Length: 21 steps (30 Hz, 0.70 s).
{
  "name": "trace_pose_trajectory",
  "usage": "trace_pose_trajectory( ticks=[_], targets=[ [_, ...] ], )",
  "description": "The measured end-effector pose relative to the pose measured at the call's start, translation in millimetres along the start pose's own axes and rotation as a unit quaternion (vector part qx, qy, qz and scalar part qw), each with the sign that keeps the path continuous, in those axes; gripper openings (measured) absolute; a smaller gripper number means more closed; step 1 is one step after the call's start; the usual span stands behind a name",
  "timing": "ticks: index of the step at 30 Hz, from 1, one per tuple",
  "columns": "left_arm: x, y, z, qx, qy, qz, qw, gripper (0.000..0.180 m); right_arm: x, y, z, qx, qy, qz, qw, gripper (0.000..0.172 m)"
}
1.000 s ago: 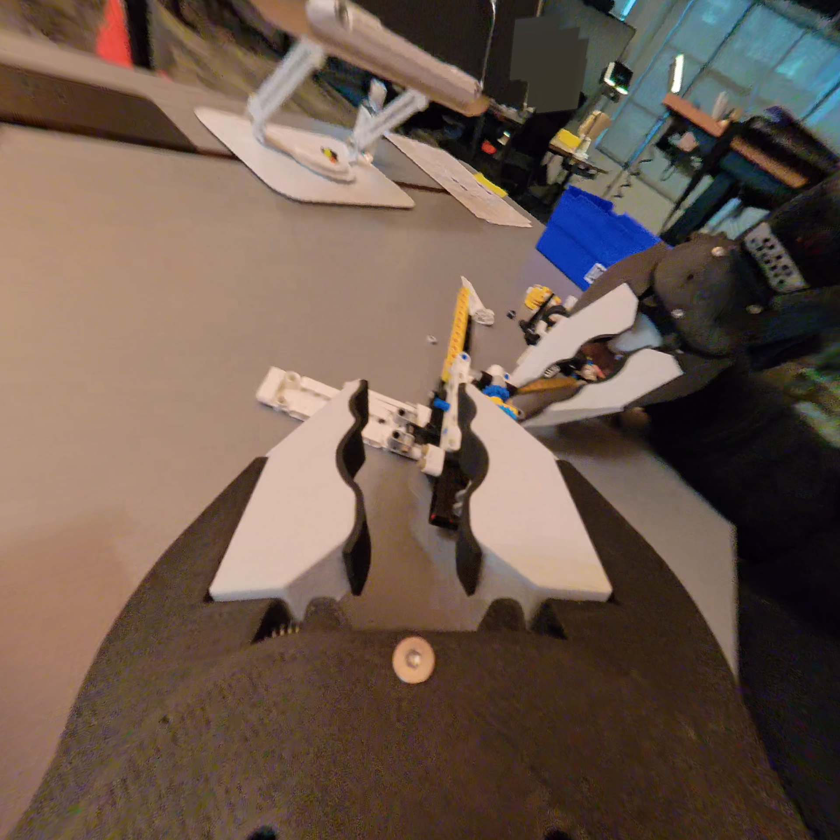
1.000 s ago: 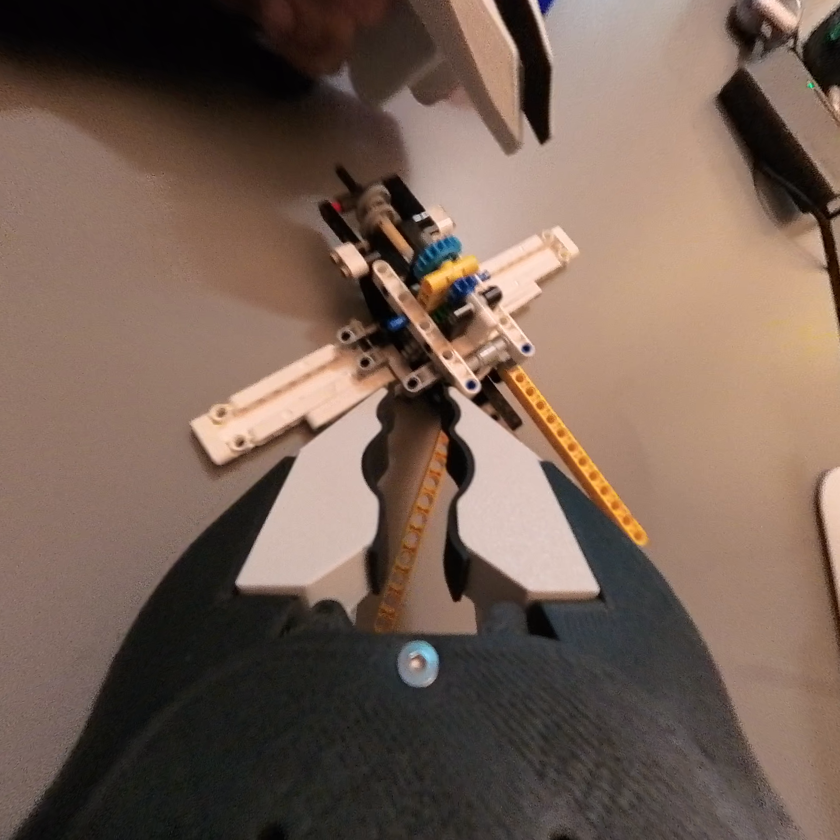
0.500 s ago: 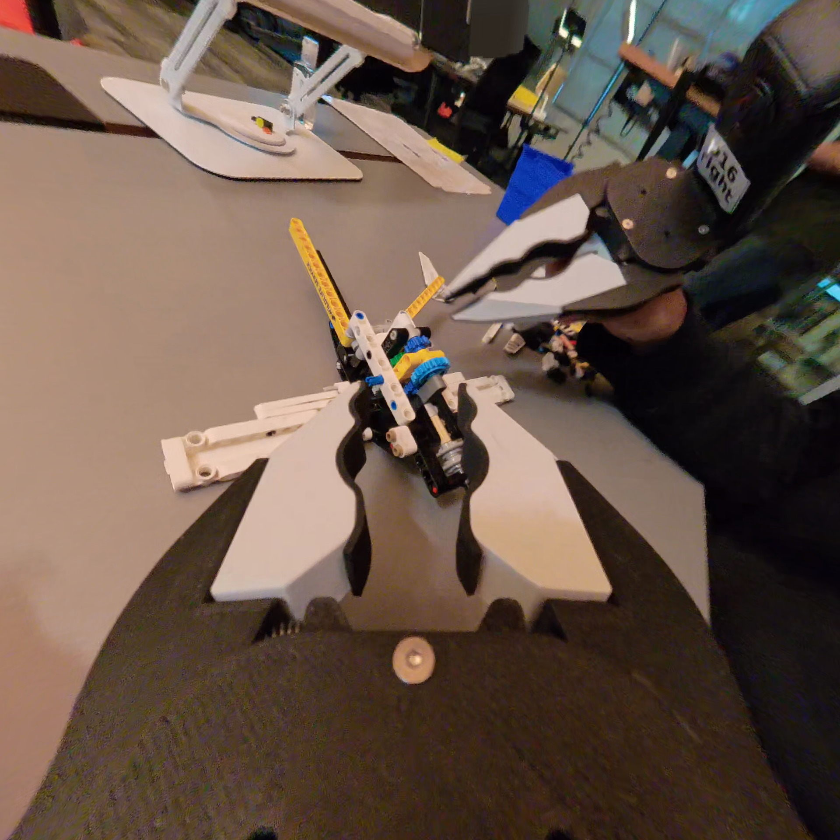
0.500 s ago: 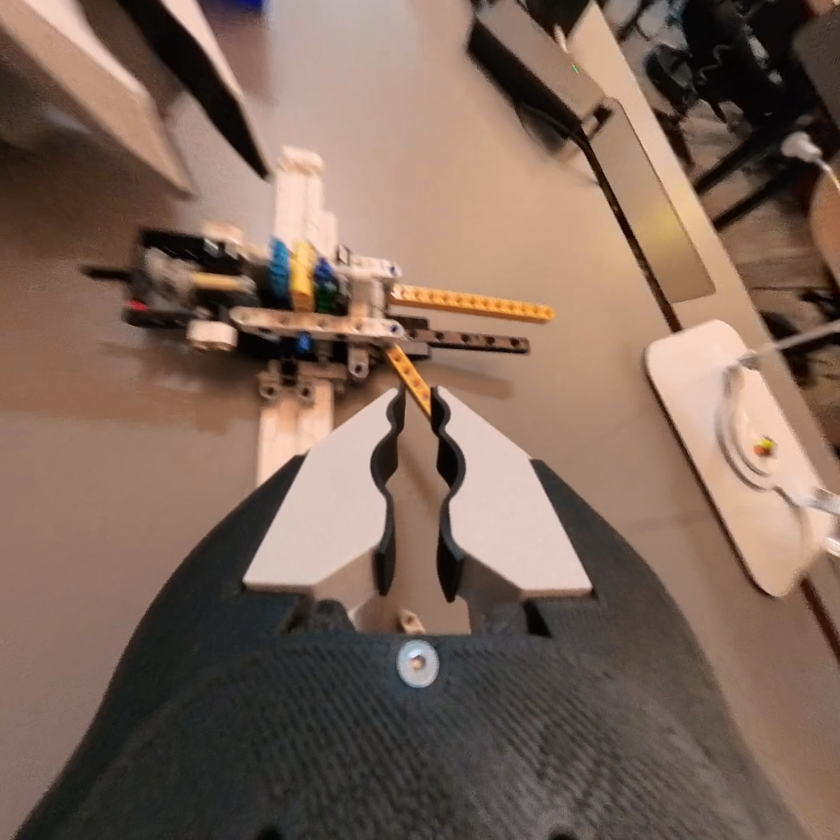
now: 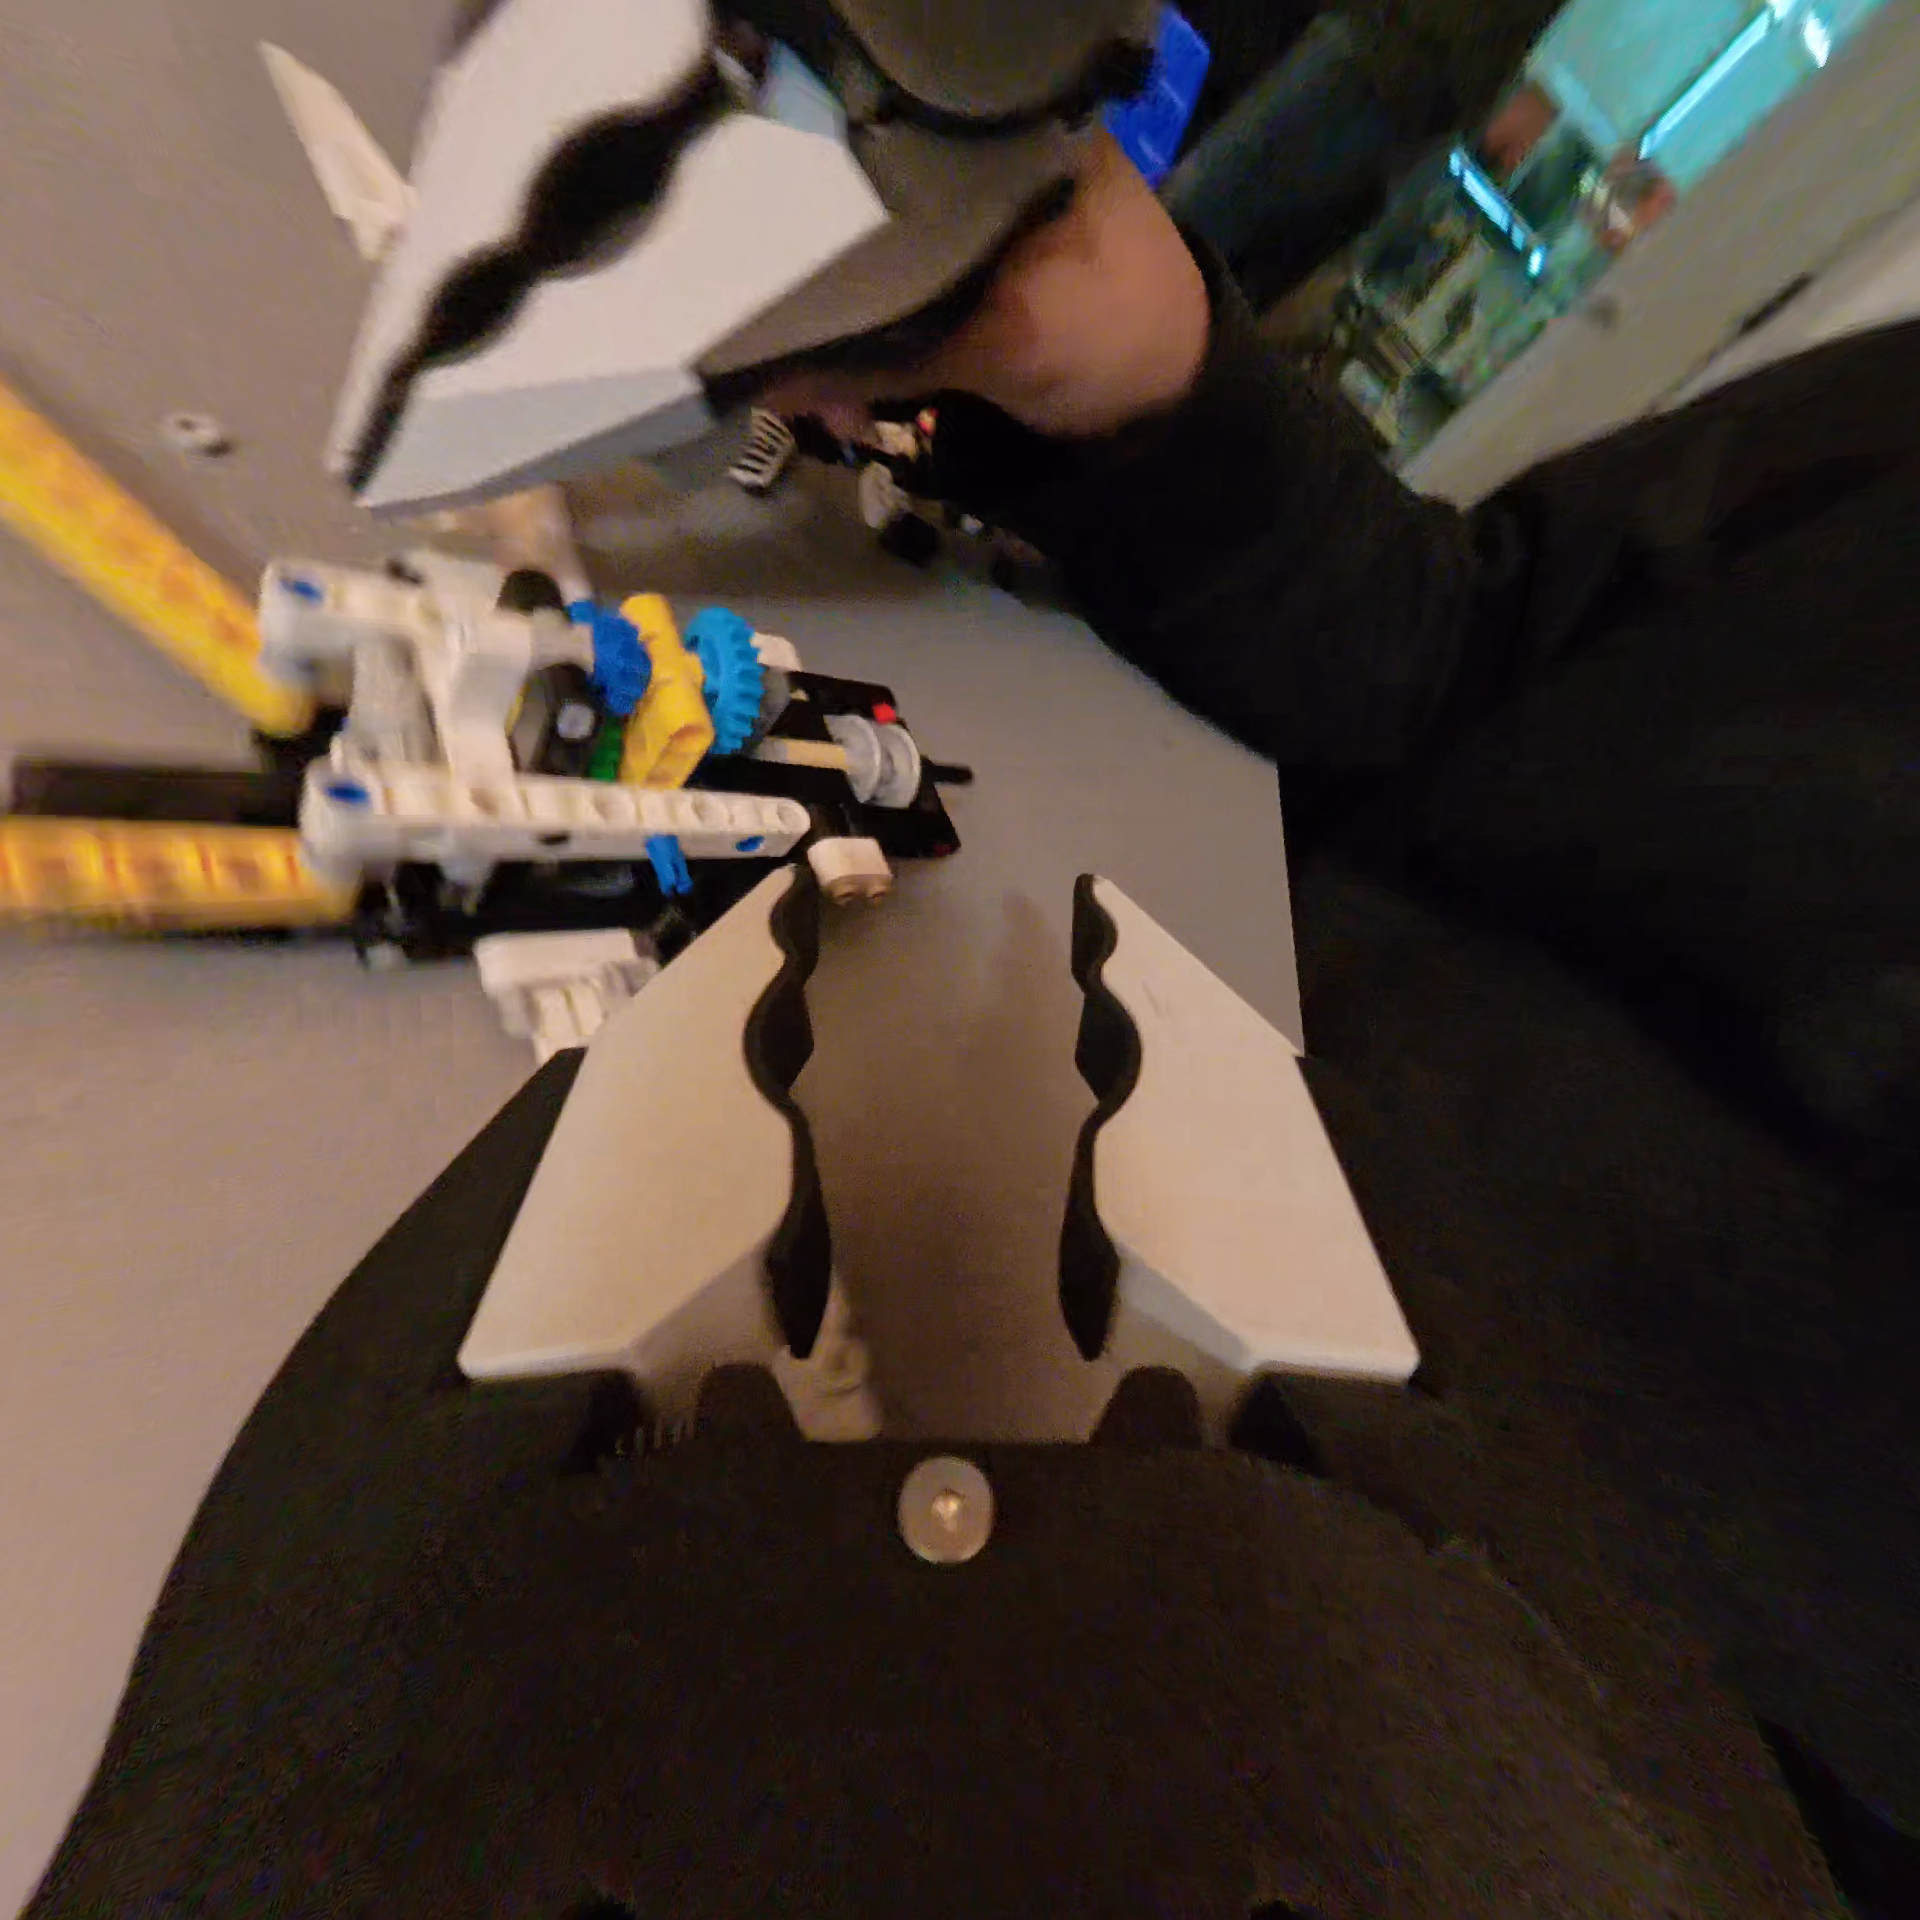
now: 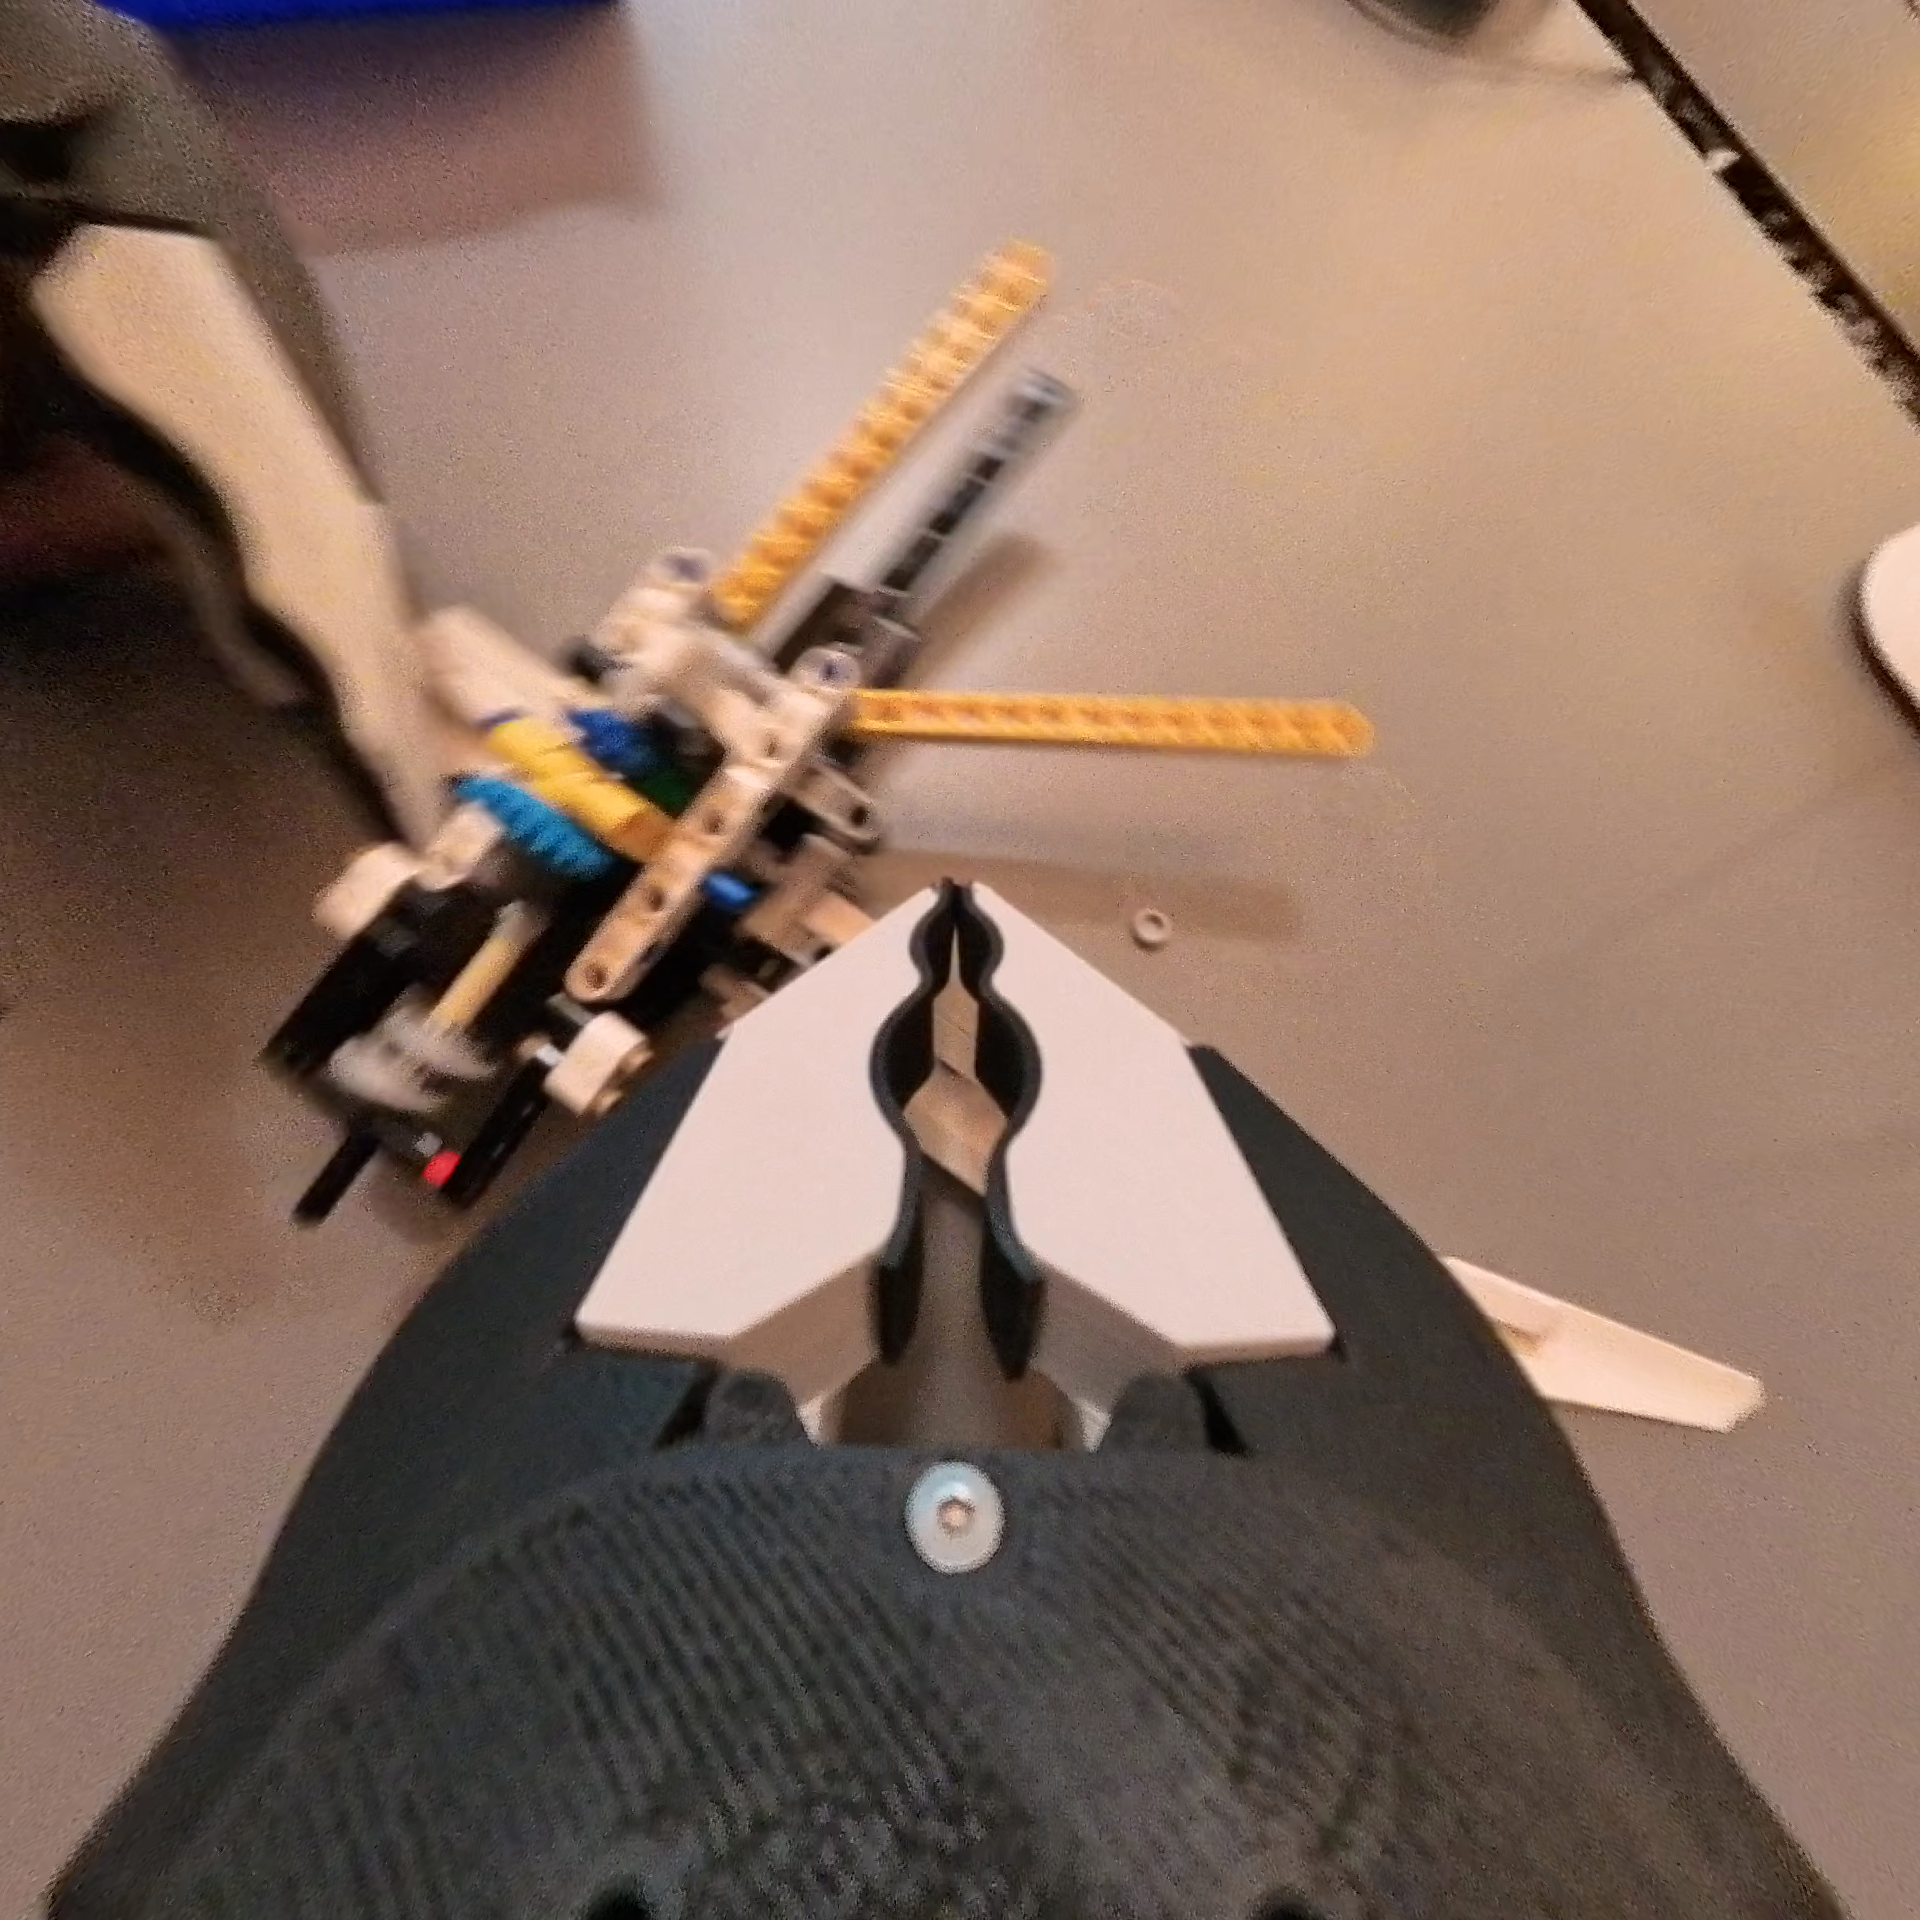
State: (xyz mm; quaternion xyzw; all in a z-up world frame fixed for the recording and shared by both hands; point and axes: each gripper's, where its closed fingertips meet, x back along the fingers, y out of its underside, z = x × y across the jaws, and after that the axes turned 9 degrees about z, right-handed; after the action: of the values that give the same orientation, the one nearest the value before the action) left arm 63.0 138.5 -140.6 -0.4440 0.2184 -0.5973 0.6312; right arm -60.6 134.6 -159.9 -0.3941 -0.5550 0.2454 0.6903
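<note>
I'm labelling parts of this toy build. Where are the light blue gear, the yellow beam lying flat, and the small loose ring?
Light blue gear (image 5: 724, 677), left wrist view, toothed face.
Yellow beam (image 6: 1112, 719), right wrist view, mid-length.
Loose ring (image 6: 1150, 926), right wrist view, its rim.

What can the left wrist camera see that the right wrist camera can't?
Only the left view shows the blue bin and the room beyond the table edge. Only the right view shows a tiny ring and a flat white piece on the table. Both show the toy brick model with yellow beams, and both grippers.
</note>
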Motion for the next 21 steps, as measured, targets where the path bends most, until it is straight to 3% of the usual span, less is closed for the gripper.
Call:
trace_pose_trajectory(
  ticks=[5,8,13,19,21],
  targets=[
    [4.5,-14.3,6.0,-0.024,0.013,0.048,0.998,0.036,4.1,-5.2,4.1,0.015,0.012,0.011,1.000,0.004],
    [19.6,-32.8,-1.7,-0.051,-0.016,0.105,0.993,0.027,7.3,-15.1,0.0,0.023,0.007,0.034,0.999,0.006],
    [51.2,-64.2,-32.8,-0.061,-0.122,0.206,0.969,0.032,13.9,-30.0,-5.5,0.033,0.002,0.069,0.997,0.006],
    [63.6,-61.9,-57.7,-0.039,-0.185,0.208,0.960,0.033,19.0,-40.9,-13.7,0.030,-0.015,0.096,0.995,0.006],
    [63.2,-60.9,-58.4,-0.042,-0.189,0.204,0.960,0.032,20.0,-45.8,-21.9,0.034,-0.037,0.111,0.993,0.015]
  ],
)
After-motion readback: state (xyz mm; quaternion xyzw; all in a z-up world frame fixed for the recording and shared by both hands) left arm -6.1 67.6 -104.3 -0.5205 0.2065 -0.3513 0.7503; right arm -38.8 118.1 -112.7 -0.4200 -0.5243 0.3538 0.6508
